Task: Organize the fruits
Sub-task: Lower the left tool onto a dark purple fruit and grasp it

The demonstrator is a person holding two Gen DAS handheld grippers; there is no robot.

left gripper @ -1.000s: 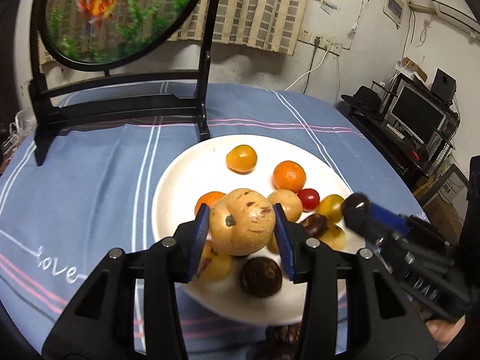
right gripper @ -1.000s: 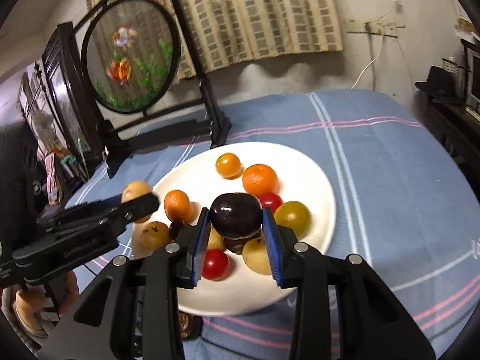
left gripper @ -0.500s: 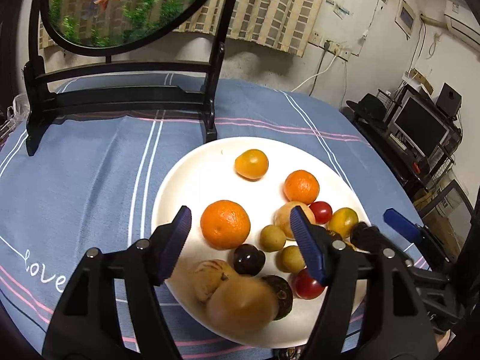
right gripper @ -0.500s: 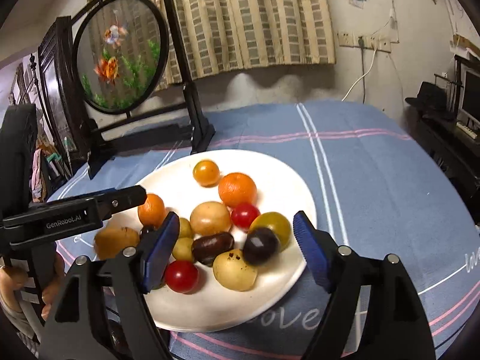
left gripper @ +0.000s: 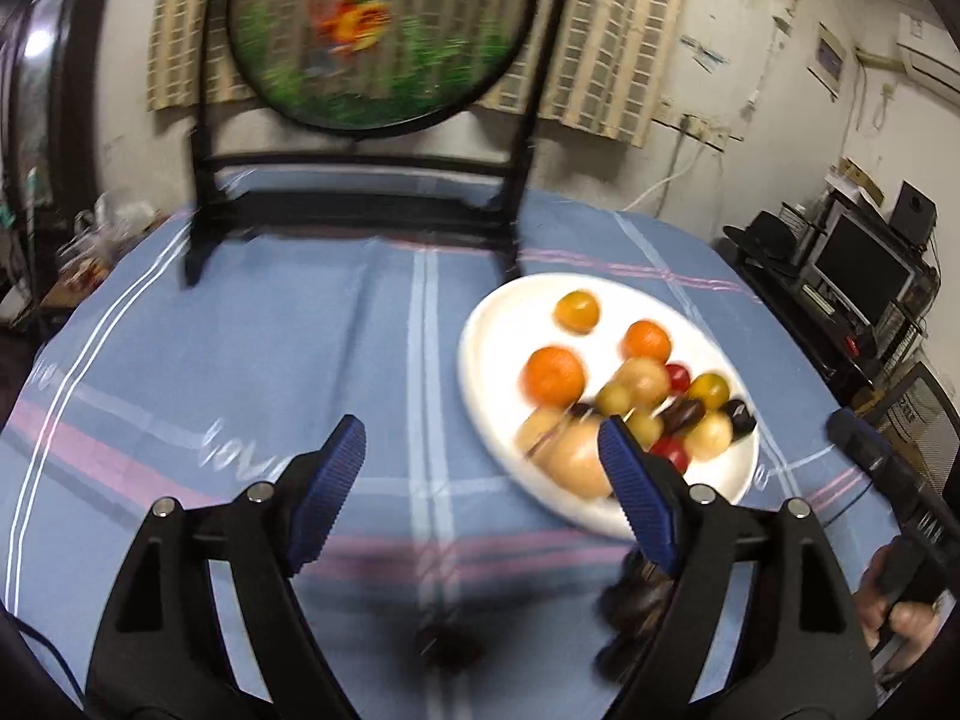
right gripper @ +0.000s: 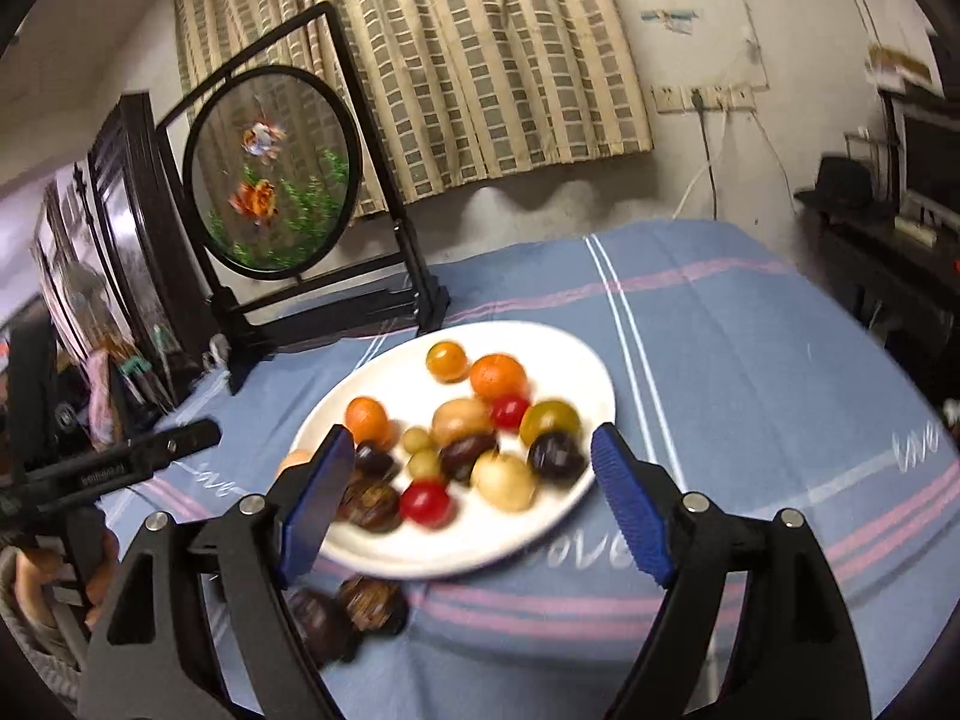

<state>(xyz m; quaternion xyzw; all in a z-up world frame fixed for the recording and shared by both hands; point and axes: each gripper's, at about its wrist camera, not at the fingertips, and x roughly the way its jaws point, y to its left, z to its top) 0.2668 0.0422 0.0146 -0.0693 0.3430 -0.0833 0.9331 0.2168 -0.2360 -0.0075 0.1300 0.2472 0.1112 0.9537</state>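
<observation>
While both tools stand with jaws spread wide and nothing between them, the fruit (right gripper: 474,420) sits heaped on the white plate (right gripper: 576,360). The left gripper (left gripper: 480,480) hangs over blue tablecloth (left gripper: 270,330) left of the plate; the right gripper (right gripper: 468,498) hovers over the plate's near edge. Two dark fruits (right gripper: 354,612) lie on cloth just before the plate.

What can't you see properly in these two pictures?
- Dark fruits on the cloth near the plate: right wrist view, partly behind the right gripper and blurred; what kind is unclear.
- Same dark fruits: left wrist view, smeared by motion behind the left gripper.
- Pale fruit at the plate's near-left rim: mostly hidden by a finger.
- Round picture: blurred, top cut off.
</observation>
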